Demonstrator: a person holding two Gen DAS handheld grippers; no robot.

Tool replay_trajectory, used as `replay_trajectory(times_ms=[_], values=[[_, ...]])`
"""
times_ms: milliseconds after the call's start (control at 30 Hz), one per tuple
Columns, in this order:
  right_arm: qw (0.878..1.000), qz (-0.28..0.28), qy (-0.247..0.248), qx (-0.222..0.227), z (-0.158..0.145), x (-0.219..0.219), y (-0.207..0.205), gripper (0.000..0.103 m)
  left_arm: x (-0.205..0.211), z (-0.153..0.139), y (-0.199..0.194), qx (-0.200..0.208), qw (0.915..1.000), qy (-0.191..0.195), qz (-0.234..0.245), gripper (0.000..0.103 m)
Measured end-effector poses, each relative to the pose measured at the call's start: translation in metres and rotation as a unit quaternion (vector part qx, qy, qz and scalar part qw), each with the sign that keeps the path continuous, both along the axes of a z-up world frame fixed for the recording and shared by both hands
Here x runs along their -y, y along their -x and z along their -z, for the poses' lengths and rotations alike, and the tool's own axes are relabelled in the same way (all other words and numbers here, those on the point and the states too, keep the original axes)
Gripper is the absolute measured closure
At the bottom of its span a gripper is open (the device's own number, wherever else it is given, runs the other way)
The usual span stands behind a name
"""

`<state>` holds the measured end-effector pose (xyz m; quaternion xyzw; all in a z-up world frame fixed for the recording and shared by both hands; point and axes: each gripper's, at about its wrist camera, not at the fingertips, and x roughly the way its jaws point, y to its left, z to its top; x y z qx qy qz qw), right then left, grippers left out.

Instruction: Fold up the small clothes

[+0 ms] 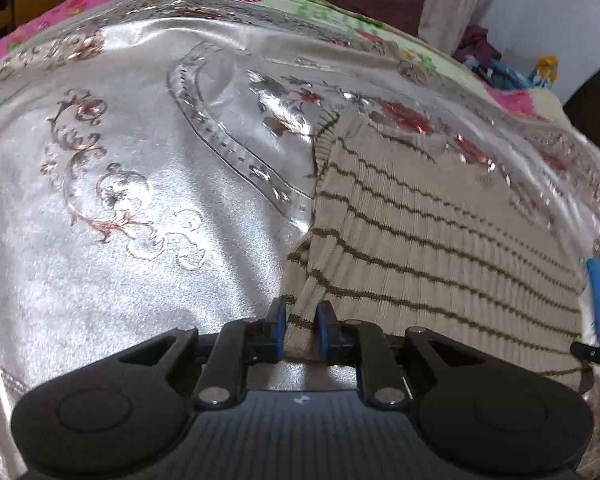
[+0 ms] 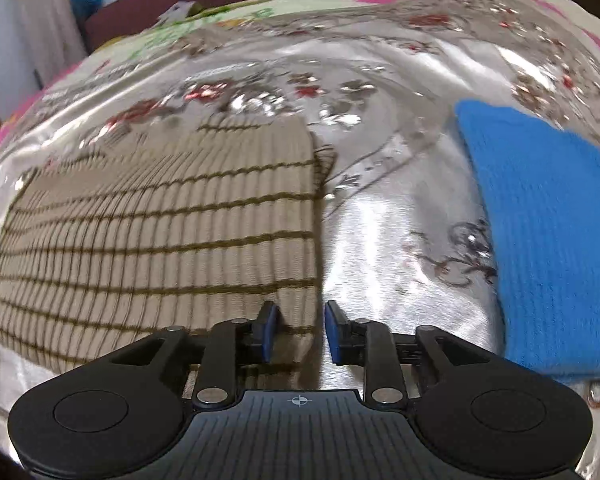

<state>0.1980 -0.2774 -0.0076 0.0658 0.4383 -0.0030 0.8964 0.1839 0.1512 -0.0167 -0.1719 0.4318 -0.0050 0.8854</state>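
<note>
Item-wise: 1 striped knit garment, cream with olive bands, lay flat on the silver embroidered bedspread of a bed. Ribbed, soft and probably light; likely to stretch, sag and slide over the satin. A rolled or folded strip ran along its left edge.

Left claw: jaws narrowly apart, that strip's near corner between the pads and seemingly pinched.

Right claw: jaws parted wider, straddling the garment's right edge, pads not pressing.

1 blue knit piece, folded, lay apart to the right.

Best hold, by judgement: near corners or hem, doubled layers, pinched well in from the edge.
</note>
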Motion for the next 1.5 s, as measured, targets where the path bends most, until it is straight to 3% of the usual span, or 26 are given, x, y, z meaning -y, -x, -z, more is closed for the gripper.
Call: replay_trajectory(times_ms=[200, 367, 533, 700, 800, 1000, 1167, 1500], values=[[0.999, -0.021, 0.014, 0.031, -0.023, -0.012, 0.011, 0.076, 0.001, -0.008, 0.01, 0.02, 0.9997, 0.006, -0.011, 0.081], [0.999, -0.009, 0.039, -0.023, 0.004, -0.014, 0.002, 0.074, 0.006, 0.005, 0.011, -0.007, 0.9999, 0.0, -0.008, 0.081], [0.998, -0.029, 0.047, 0.014, -0.023, -0.031, 0.01, 0.073, -0.004, -0.002, 0.021, 0.008, 0.9984, 0.046, -0.033, 0.081], [0.996, -0.077, 0.039, 0.03, -0.05, -0.068, -0.004, 0.068, -0.01, -0.001, 0.031, 0.017, 0.9953, 0.08, -0.051, 0.08], [0.993, -0.111, 0.032, 0.029, -0.055, -0.098, -0.016, 0.066, -0.007, 0.006, 0.033, 0.015, 0.9959, 0.074, -0.05, 0.08], [0.983, -0.179, 0.029, 0.026, -0.065, -0.171, -0.045, 0.055, -0.022, 0.012, 0.039, 0.026, 0.9898, 0.125, -0.063, 0.079], [0.977, -0.207, 0.042, 0.02, -0.059, -0.218, -0.07, 0.054, -0.021, 0.025, 0.036, 0.018, 0.9888, 0.142, -0.044, 0.077], [0.971, -0.234, 0.04, 0.001, -0.047, -0.256, -0.074, 0.052, -0.02, 0.025, 0.038, 0.036, 0.9851, 0.165, -0.033, 0.074]])
